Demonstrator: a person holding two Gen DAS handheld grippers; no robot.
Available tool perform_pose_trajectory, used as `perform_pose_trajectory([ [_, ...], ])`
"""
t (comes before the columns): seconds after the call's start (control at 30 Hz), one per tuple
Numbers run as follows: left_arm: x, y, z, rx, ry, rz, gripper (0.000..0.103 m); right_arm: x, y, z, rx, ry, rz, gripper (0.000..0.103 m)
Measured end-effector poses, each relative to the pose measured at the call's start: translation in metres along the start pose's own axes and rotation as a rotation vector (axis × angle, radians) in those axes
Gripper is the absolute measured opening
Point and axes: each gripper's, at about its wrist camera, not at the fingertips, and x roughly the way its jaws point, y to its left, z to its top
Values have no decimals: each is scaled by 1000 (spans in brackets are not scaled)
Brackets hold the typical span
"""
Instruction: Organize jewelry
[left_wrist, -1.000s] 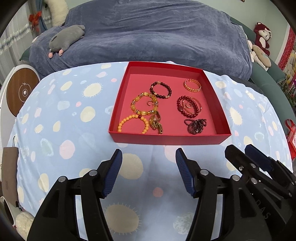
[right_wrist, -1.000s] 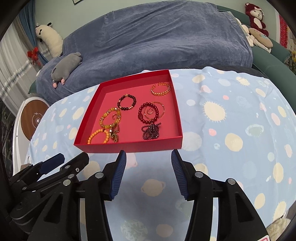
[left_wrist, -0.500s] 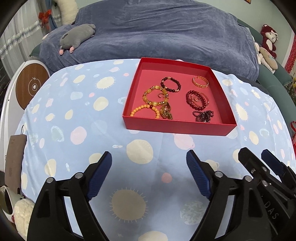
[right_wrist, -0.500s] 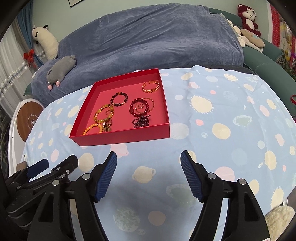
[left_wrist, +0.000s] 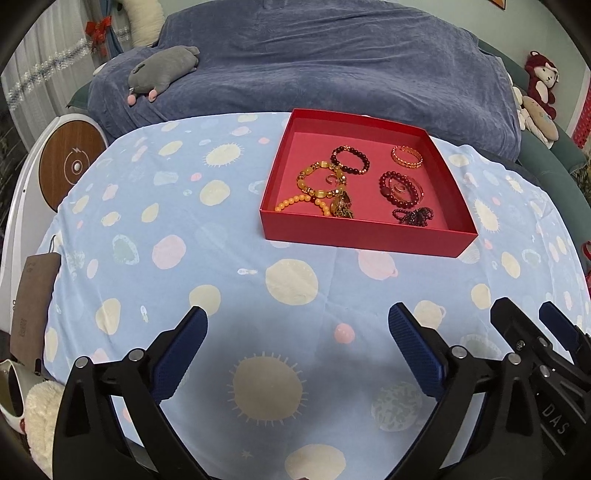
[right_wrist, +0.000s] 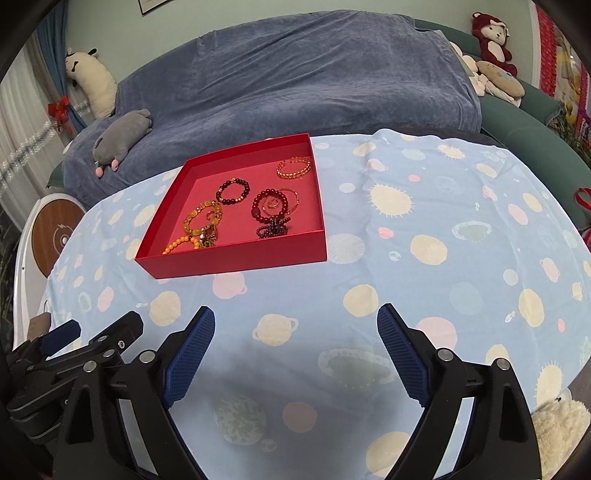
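A shallow red box sits on the blue patterned tablecloth and holds several bracelets: a gold bangle, dark red bead bracelets, yellow bead bracelets and a dark bead bundle. My left gripper is open and empty, well short of the box. My right gripper is open and empty beside it, near the table's front.
A sofa under a blue blanket stands behind the table, with a grey plush toy on it. A round white and wood device is at the left. Plush toys sit at the far right.
Both grippers have drawn back from the red box and opened wider. The box and its jewelry have not moved.
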Motion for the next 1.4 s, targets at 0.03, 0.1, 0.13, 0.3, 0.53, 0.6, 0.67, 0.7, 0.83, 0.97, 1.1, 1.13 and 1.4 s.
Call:
perform_pose_trajectory([
  [0.03,0,0,-1,-2,-3,5,95,0,-1,-1,4,1,0,94],
  [0.1,-1,1,-2,-6,-6,2,96,-1,-3,-2,9,-2,-1,97],
  [0.13,-1,0,-2,-2,-4,0,96,-2,-3,-3,6,-6,-2,97],
  [0.3,-2,-1,-4,5,-11,11,96,-2,-2,-4,-8,-11,-16,97],
  [0.53,1,-1,-7,8,-1,21,96,-1,-1,-5,-22,-1,-46,97],
  [0.6,2,0,-7,8,1,22,96,0,0,-6,-25,-1,-50,97],
  [0.67,2,1,-8,7,3,20,96,0,0,-6,-27,0,-55,97],
  [0.7,3,1,-8,6,5,21,96,-1,0,-6,-32,-3,-59,97],
  [0.83,3,1,-9,-1,0,28,96,-1,2,-7,-39,-5,-62,97],
  [0.97,3,1,-10,0,2,32,96,-1,3,-7,-44,-5,-62,97],
  [1.1,3,0,-10,7,-3,45,96,-1,2,-8,-43,-5,-63,97],
  [1.13,3,0,-10,10,-5,47,96,-1,3,-7,-43,-5,-63,97],
  [1.4,3,2,-11,10,3,49,96,-2,4,-9,-51,-10,-63,97],
])
